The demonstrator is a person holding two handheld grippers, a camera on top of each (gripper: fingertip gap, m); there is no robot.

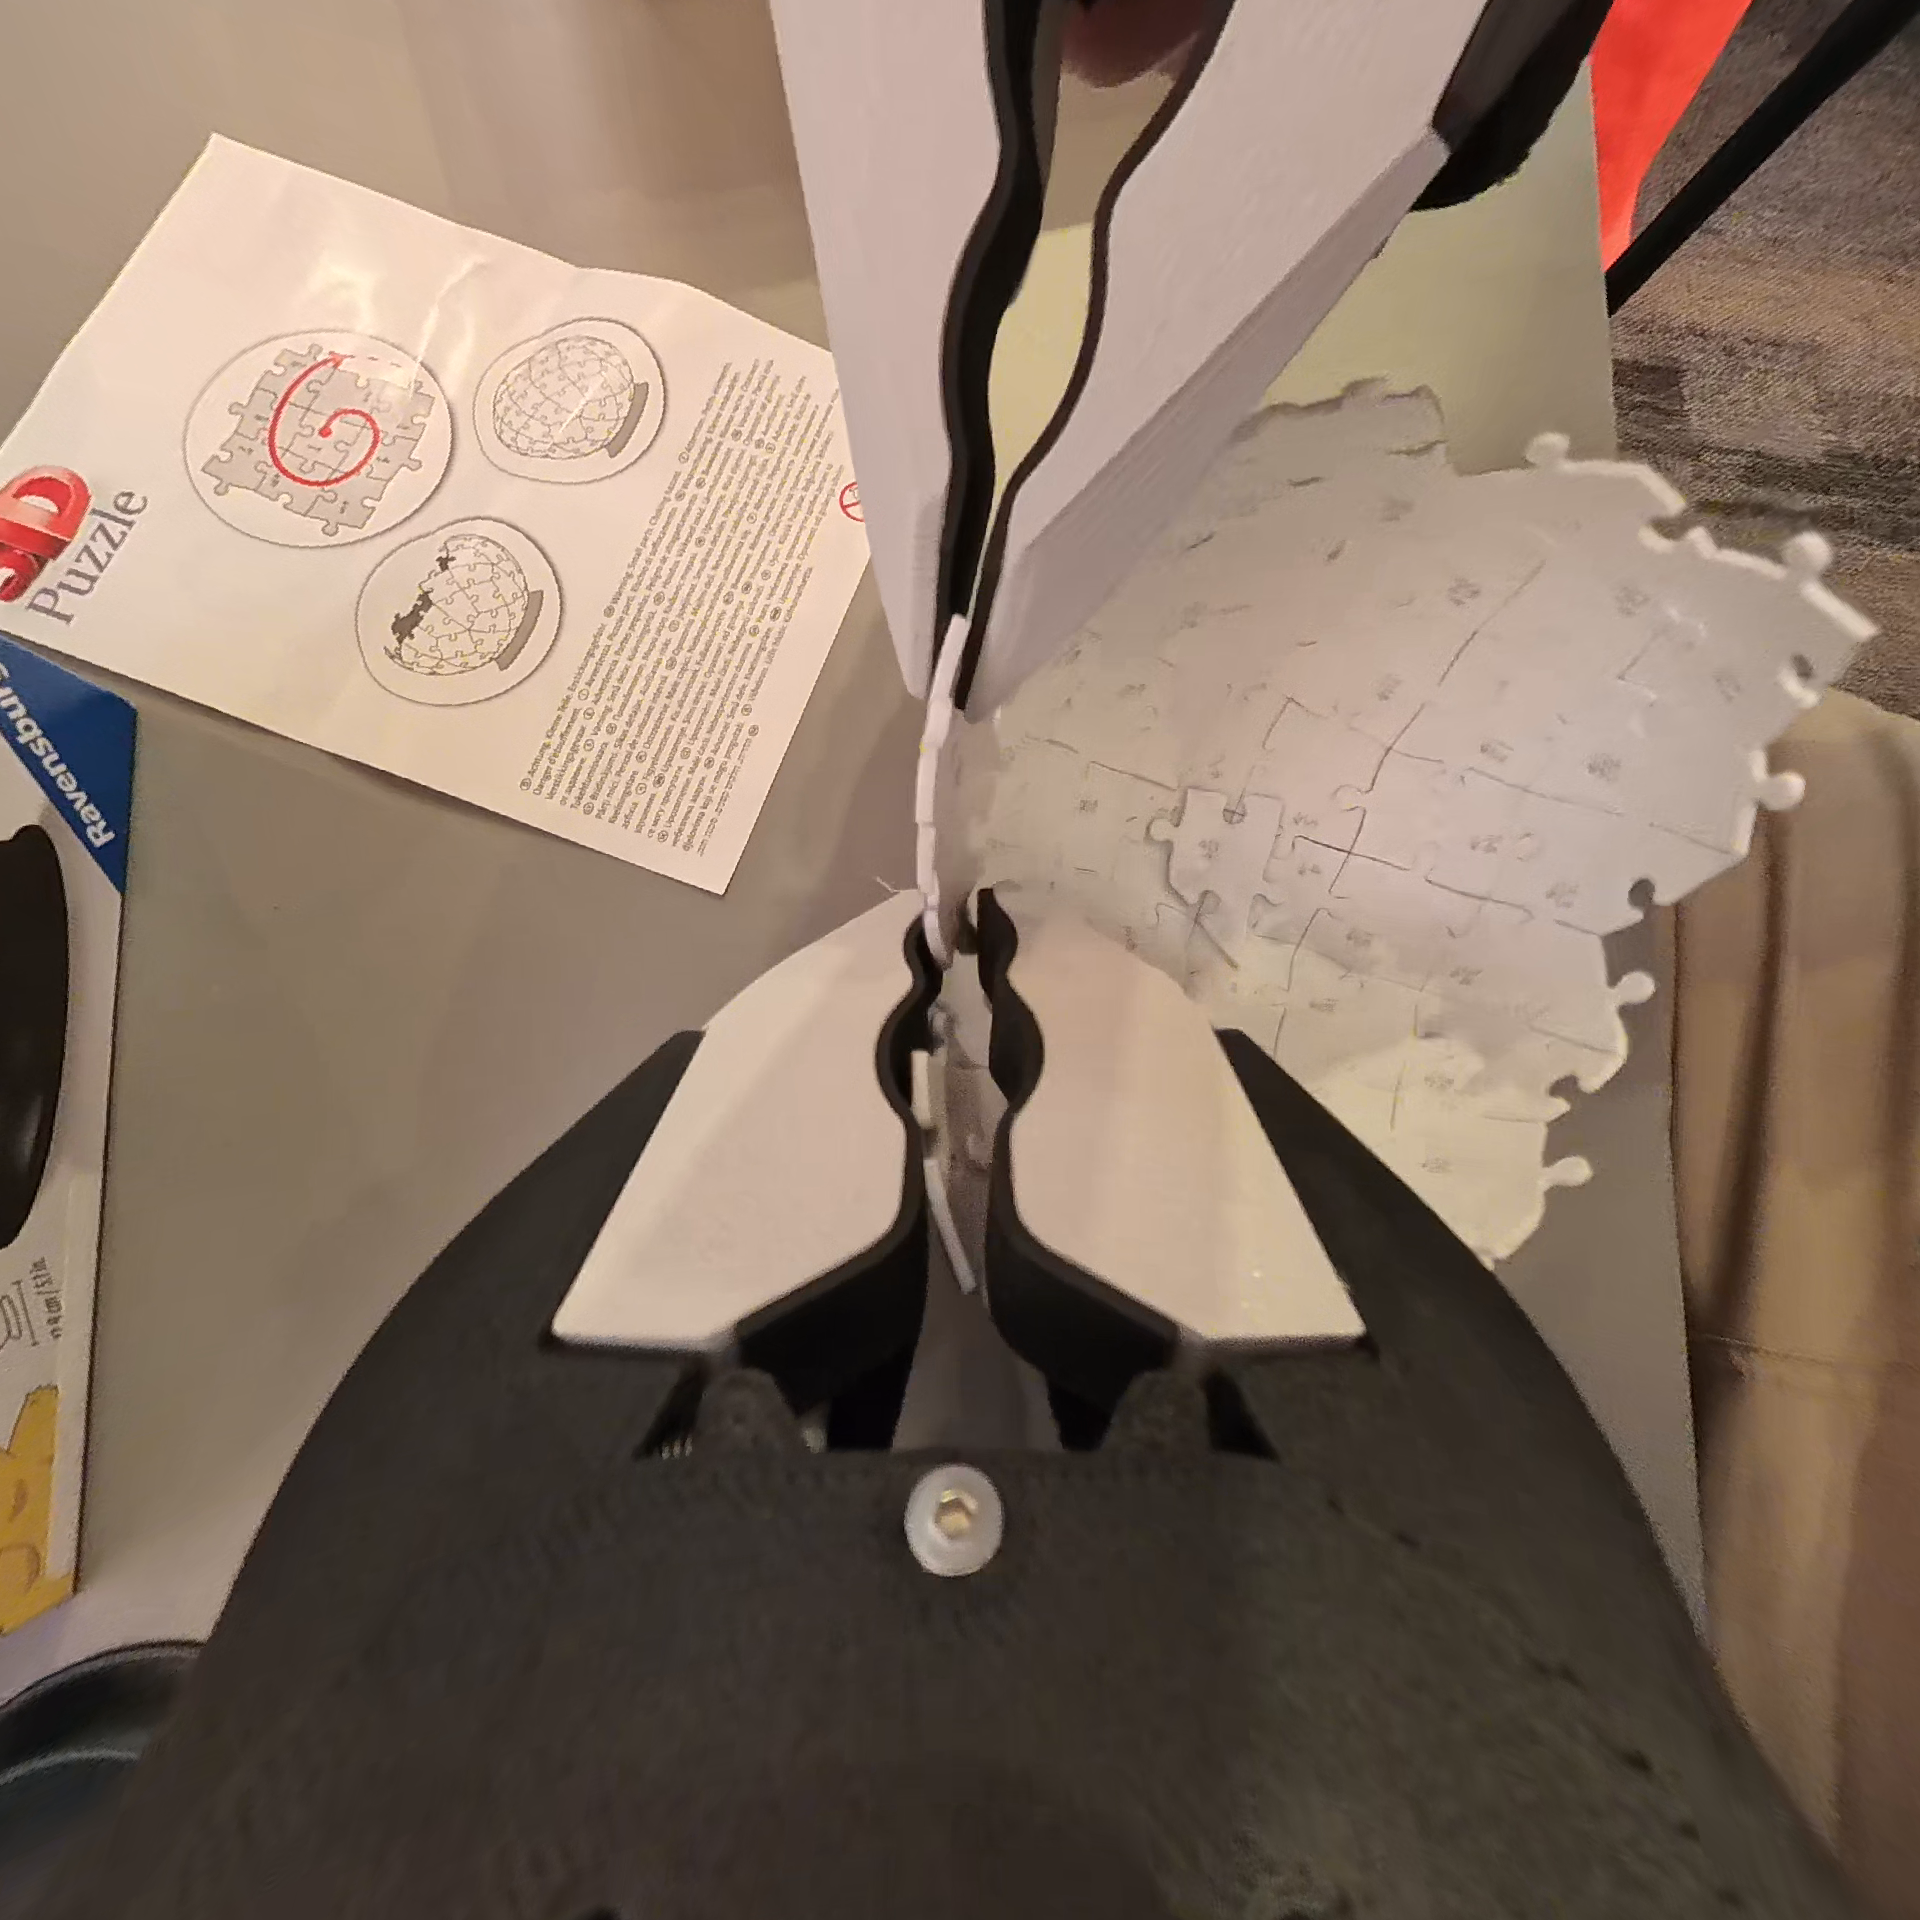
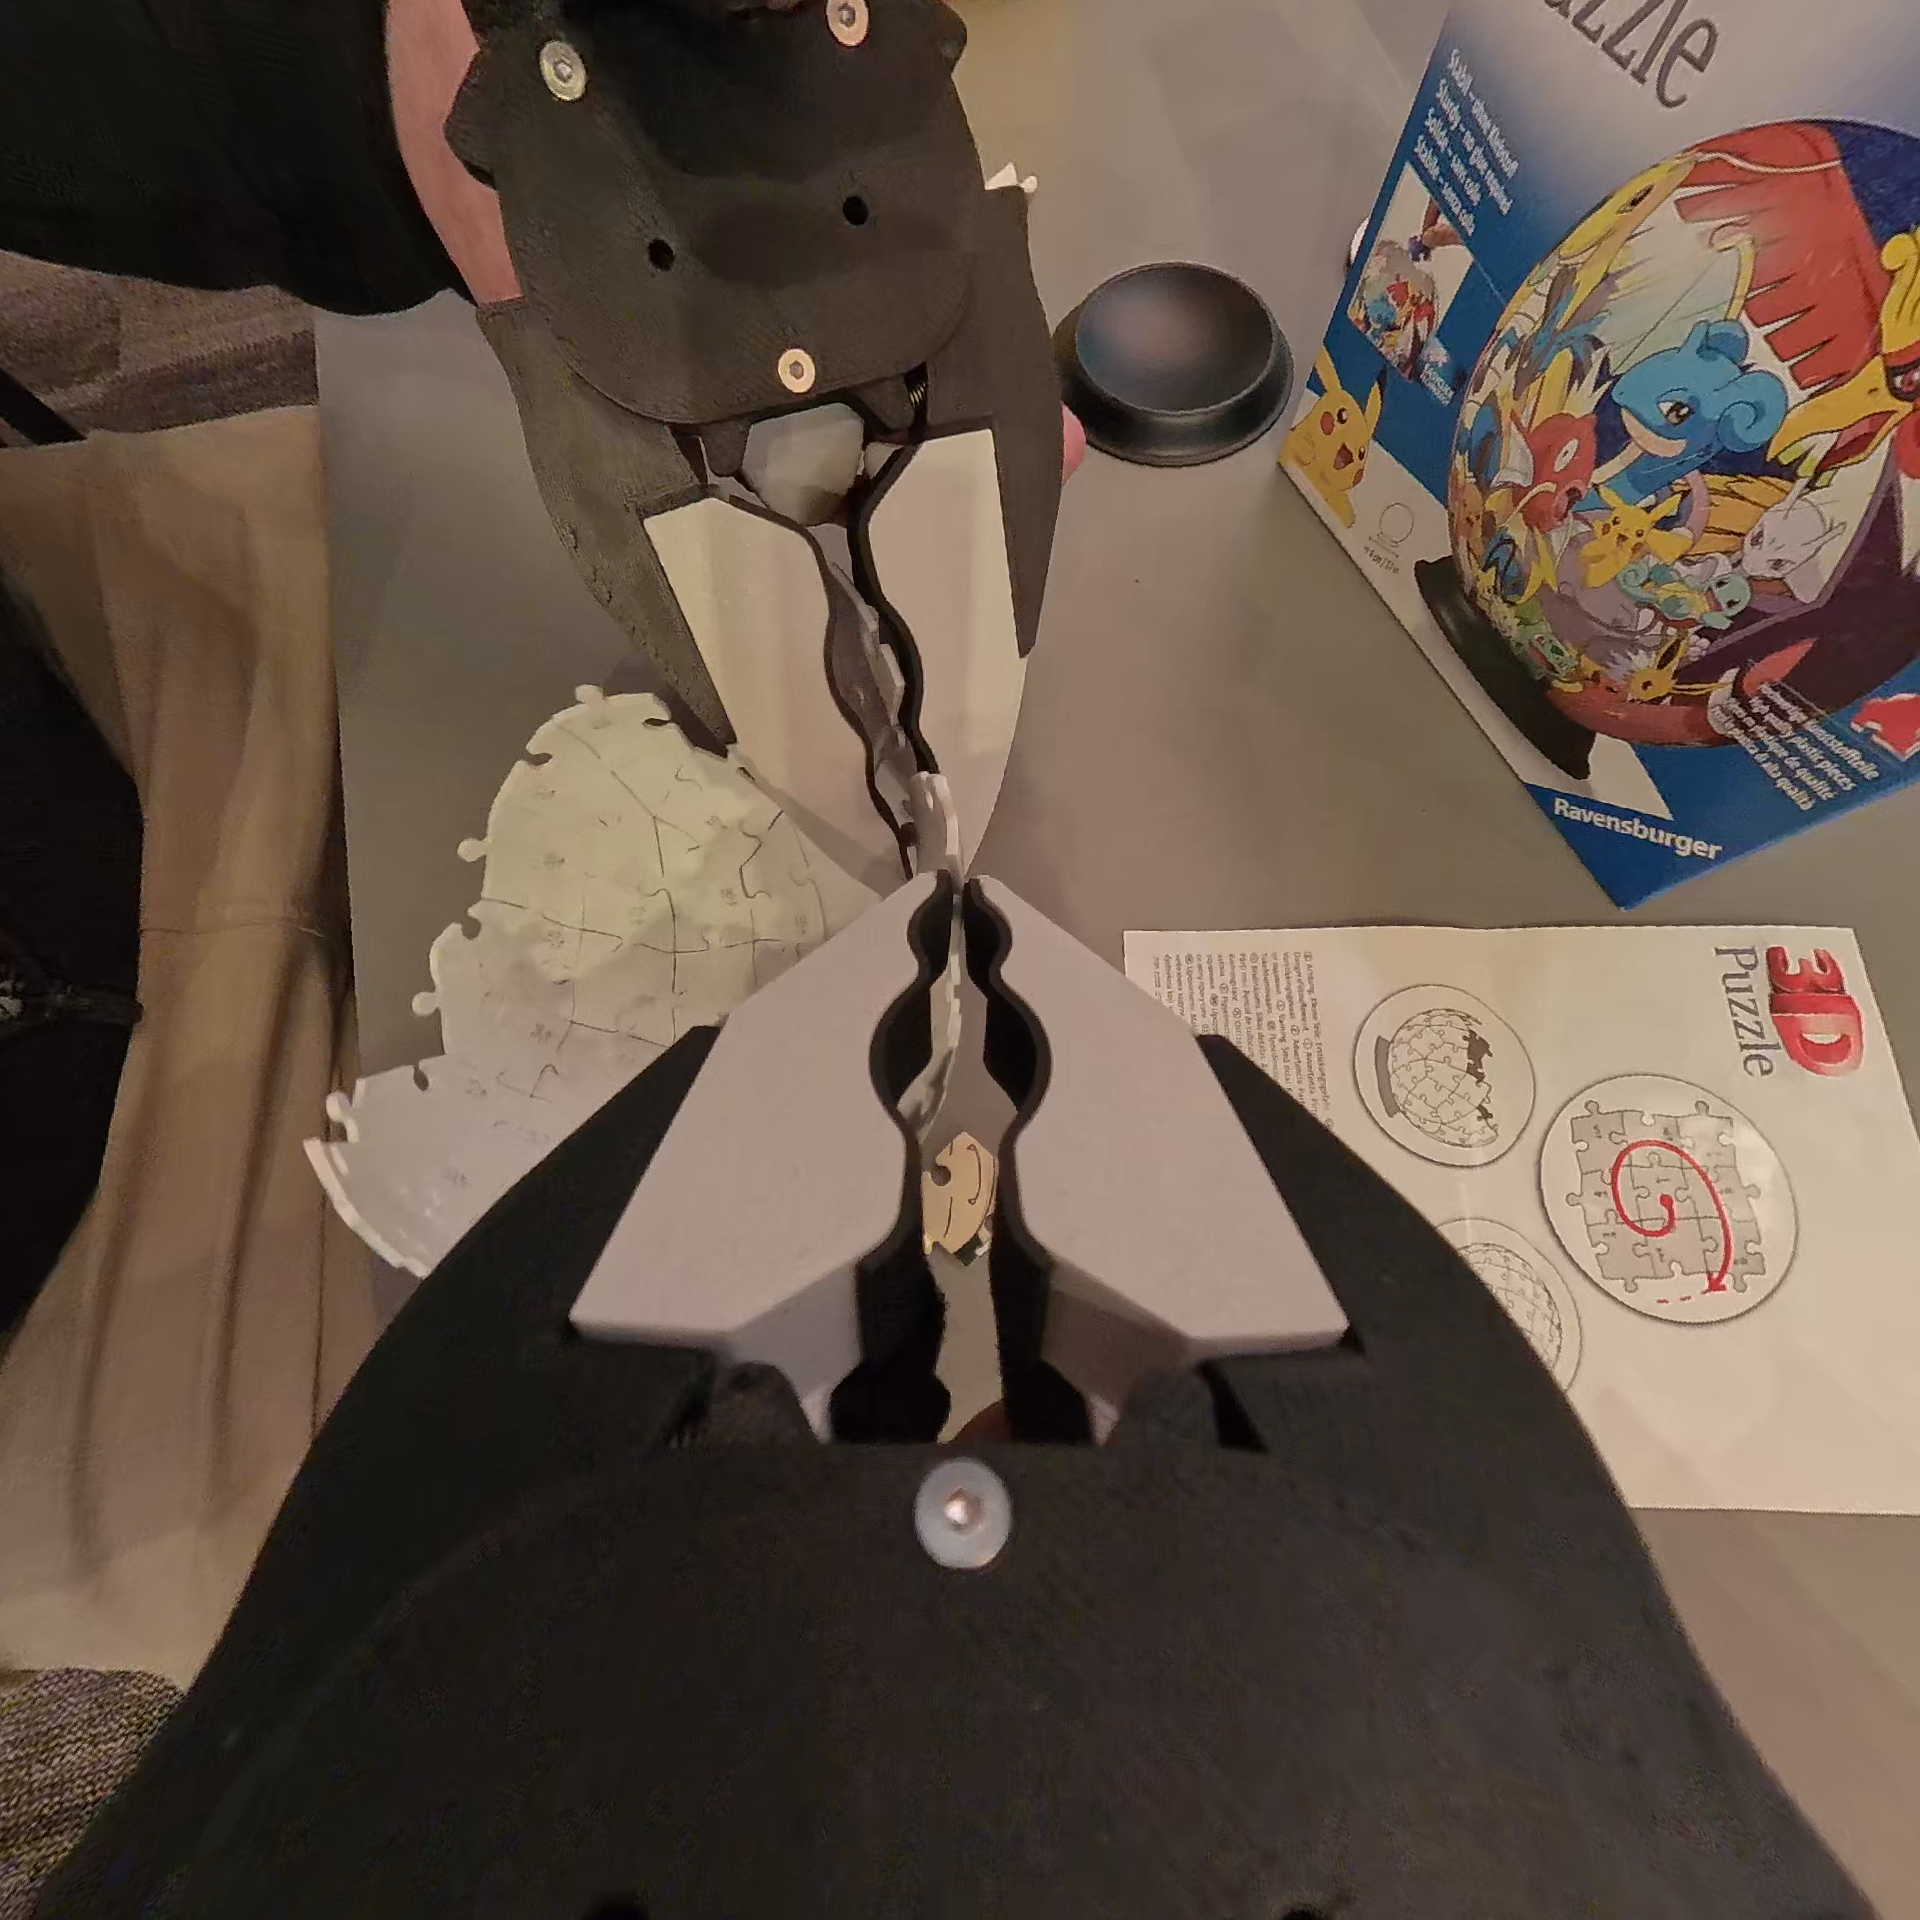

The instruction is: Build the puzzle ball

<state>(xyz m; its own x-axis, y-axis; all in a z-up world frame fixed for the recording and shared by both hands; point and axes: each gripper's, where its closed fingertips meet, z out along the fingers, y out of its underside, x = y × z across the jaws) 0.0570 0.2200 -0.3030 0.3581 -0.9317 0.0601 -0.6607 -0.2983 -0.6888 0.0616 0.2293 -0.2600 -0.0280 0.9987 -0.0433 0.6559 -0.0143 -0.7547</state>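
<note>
Both tools are pinching the same curved white shell [image 1: 1434, 790] tip to tip above the counter [image 1: 364, 1091]: the left tool [image 1: 951, 925] is gripping one edge piece, the right tool [image 2: 954, 894] the neighbouring rim. A leaflet [image 2: 1538, 1195], box [image 2: 1621, 436] and black stand [image 2: 1174, 364] are lying nearby.

We hold the shell [image 1: 1403, 790] above the table's [image 2: 1195, 727] edge between both grippers, tip to tip. In the right wrist view the leaflet [image 2: 1558, 1195] lies right of us, the box [image 2: 1621, 499] behind it, the stand [image 2: 1179, 364] left of the box.
</note>
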